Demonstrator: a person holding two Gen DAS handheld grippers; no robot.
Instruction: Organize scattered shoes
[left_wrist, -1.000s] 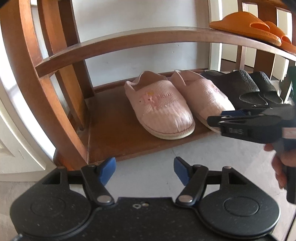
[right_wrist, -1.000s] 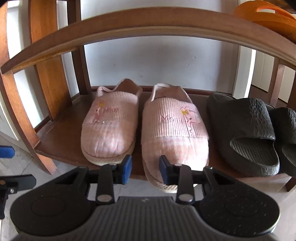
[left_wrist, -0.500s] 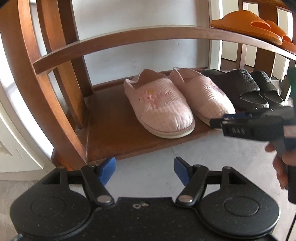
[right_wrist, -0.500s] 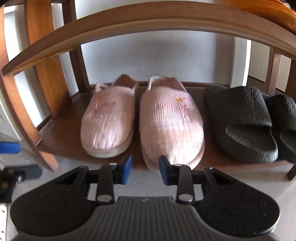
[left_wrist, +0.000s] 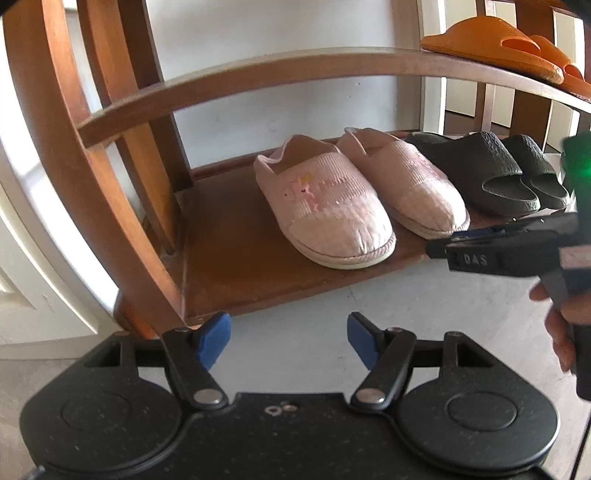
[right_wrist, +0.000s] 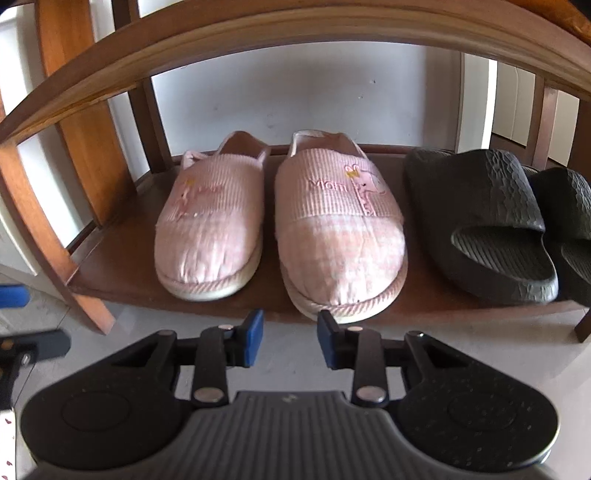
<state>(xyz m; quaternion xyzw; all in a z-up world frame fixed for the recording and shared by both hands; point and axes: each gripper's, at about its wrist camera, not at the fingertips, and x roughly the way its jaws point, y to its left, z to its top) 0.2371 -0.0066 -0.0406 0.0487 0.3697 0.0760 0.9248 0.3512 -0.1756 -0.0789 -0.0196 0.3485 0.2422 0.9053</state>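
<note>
Both hand-held grippers empty, left hand-held gripper (left_wrist: 289, 341) wide, right hand-held gripper (right_wrist: 290, 339) narrower: nudge overhanging pink fabric slipper (right_wrist: 340, 236) squarely back onto brown wooden shelf (right_wrist: 122, 273).

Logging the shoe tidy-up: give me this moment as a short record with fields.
bottom shelf: pink slippers, then black slides, side by side, toes out
upper shelf: orange slides
left gripper: open, empty, over the floor
right gripper: jaws part open, empty, in front of the right pink slipper
shoes on floor: none in view
</note>
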